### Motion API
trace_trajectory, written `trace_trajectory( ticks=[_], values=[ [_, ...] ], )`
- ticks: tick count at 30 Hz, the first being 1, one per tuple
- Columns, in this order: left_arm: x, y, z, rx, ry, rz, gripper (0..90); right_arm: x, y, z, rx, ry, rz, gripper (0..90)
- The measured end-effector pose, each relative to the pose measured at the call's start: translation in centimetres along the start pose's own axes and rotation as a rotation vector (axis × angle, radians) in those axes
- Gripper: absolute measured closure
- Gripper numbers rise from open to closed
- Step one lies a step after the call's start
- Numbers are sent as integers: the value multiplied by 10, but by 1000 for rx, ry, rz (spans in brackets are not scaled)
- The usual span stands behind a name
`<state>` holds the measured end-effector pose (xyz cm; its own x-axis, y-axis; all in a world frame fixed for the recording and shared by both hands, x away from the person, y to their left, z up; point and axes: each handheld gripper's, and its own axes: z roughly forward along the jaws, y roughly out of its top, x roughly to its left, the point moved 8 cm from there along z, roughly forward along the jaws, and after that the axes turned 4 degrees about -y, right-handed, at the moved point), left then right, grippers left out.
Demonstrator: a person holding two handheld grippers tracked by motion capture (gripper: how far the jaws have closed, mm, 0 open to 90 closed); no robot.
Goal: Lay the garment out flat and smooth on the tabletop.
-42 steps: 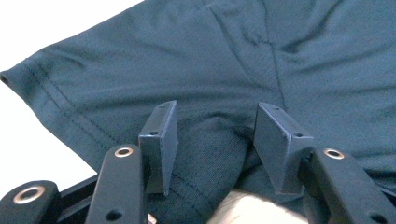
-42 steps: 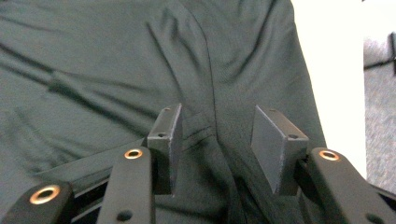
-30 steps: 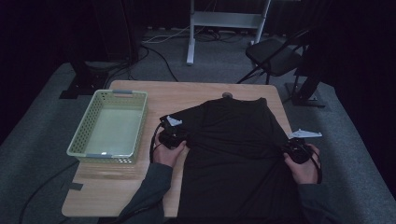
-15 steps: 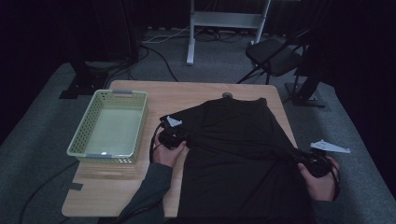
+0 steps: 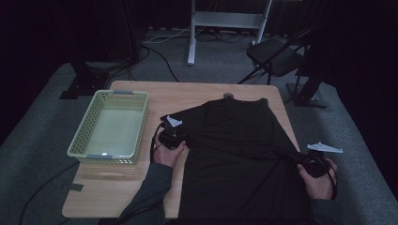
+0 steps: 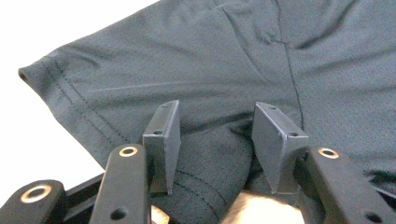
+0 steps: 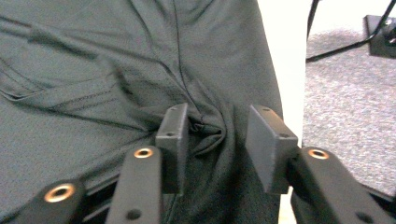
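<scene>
A black T-shirt (image 5: 234, 140) lies spread on the wooden table (image 5: 187, 96), its lower part hanging over the near edge. My left gripper (image 5: 177, 137) sits at the shirt's left sleeve; in the left gripper view a bunched fold of the shirt (image 6: 210, 60) fills the space between the jaws of this gripper (image 6: 215, 144). My right gripper (image 5: 304, 160) is out past the table's right edge, and the cloth runs taut to it. In the right gripper view a pinched wad of the shirt (image 7: 93, 56) sits between the jaws of that gripper (image 7: 215, 140).
A pale green plastic basket (image 5: 85, 152) stands on the table's left side, close to my left hand. A folding chair (image 5: 277, 56) and stand legs are on the grey carpet beyond the table. Carpet lies below my right gripper.
My right gripper has moved right and toward me, off the table's edge, dragging the shirt's right side with it. The left gripper has stayed in place.
</scene>
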<state>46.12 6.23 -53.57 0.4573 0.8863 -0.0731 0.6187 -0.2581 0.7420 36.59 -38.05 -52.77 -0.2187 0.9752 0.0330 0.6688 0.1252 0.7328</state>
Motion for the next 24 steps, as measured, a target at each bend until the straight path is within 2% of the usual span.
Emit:
trace_trajectory(
  ticks=[6, 8, 12, 19, 24],
  values=[
    [7, 1, 0, -5, 0, -22, 564, 1, 0, 2, 12, 68, 26, 724],
    [9, 1, -1, -5, 0, -28, 569, 1, -1, 2, 18, 76, 27, 782],
    [13, 1, -1, -8, 5, -38, 576, 0, -2, 0, 15, 68, 18, 838],
    [20, 0, -3, -12, 13, -64, 582, 0, -1, -2, 7, 71, 9, 851],
    [25, -2, -6, -13, 19, -77, 582, 0, 1, -4, -15, 67, 13, 756]
  ],
)
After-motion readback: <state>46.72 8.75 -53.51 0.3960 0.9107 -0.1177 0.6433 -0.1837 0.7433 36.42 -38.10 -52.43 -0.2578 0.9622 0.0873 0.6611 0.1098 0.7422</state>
